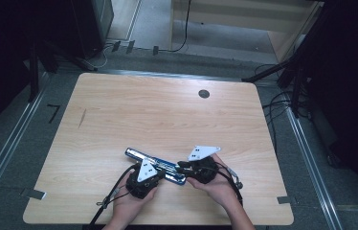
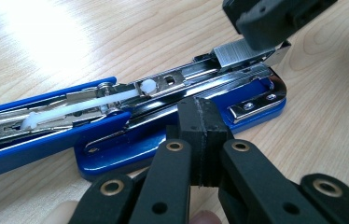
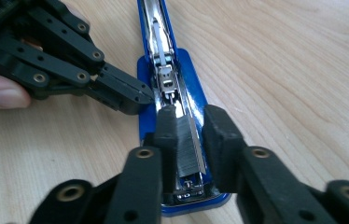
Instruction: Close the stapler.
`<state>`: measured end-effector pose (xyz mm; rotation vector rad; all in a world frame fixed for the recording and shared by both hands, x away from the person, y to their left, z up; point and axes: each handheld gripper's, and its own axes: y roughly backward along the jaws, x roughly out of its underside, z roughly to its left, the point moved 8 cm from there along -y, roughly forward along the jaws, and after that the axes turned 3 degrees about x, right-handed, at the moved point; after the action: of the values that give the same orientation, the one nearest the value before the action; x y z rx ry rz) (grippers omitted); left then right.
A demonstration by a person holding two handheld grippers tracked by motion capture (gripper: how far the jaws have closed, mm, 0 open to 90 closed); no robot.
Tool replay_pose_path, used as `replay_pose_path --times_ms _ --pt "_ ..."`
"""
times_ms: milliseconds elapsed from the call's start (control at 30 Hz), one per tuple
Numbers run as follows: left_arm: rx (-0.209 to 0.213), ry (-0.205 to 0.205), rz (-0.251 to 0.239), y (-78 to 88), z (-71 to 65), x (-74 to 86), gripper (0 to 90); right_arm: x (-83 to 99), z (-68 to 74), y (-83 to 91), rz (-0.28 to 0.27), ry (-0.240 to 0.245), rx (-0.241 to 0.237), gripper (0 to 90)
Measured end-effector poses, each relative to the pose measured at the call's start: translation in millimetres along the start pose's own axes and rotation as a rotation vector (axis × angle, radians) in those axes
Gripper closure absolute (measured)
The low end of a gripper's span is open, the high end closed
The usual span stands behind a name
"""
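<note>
Wooden table point(image 1: 119, 110): opened blue stapler point(image 1: 154, 164), no legible writing; left tongs point(image 2: 199, 122) closed empty, right tongs point(image 3: 192, 133) parted astride staples point(image 3: 187, 149).

L gripper point(image 1: 160, 173): held in the person's left hand point(image 1: 128, 203), forearm entering from bottom edge of high view, jaws aimed up and to the right toward the other tool. In left gripper view its two black pads point(image 2: 199, 140) are pressed flat together, nothing between them. R gripper point(image 1: 183, 167): gripped by the right hand point(image 1: 220, 187), forearm from bottom right, jaws aimed left toward the L one, tips close. In right gripper view its pads point(image 3: 168, 135) stand apart w/ a clear gap. Grey three-cornered plates ride on top of both, cables trail back past the wrists.
</note>
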<state>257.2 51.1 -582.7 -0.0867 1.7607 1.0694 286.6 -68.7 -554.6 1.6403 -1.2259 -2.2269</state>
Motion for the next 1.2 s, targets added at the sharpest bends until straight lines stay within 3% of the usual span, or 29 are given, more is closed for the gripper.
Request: replay_pose_path --times_ms 133,400,567,600,700,867,1200 --pt "0.0 0.0 0.0 0.0 0.0 0.0 90.0 4.0 1.0 -5.7 0.035 0.006 -0.003 70.2" --pt "0.002 0.002 0.0 0.0 -0.2 0.0 90.0 4.0 2.6 -7.6 0.045 0.003 -0.034 75.5" --pt "0.002 0.004 -0.002 -0.2 -0.2 -0.1 90.0 2.2 1.5 -5.4 0.029 -0.007 -0.048 78.6" --pt "0.001 0.003 0.0 -0.1 -0.2 0.0 90.0 1.2 -0.1 -4.9 0.02 -0.004 -0.029 79.1" --pt "0.001 0.004 -0.001 -0.1 -0.2 0.0 90.0 -2.0 0.3 -2.7 -0.003 -0.033 -0.056 79.1" --pt "0.001 0.005 -0.002 -0.2 -0.3 -0.1 90.0 -3.9 4.9 -7.6 0.026 0.007 -0.039 79.1" --pt "0.002 0.006 -0.003 -0.2 -0.1 -0.1 90.0 -8.0 7.1 -11.9 0.051 0.039 -0.016 79.2"
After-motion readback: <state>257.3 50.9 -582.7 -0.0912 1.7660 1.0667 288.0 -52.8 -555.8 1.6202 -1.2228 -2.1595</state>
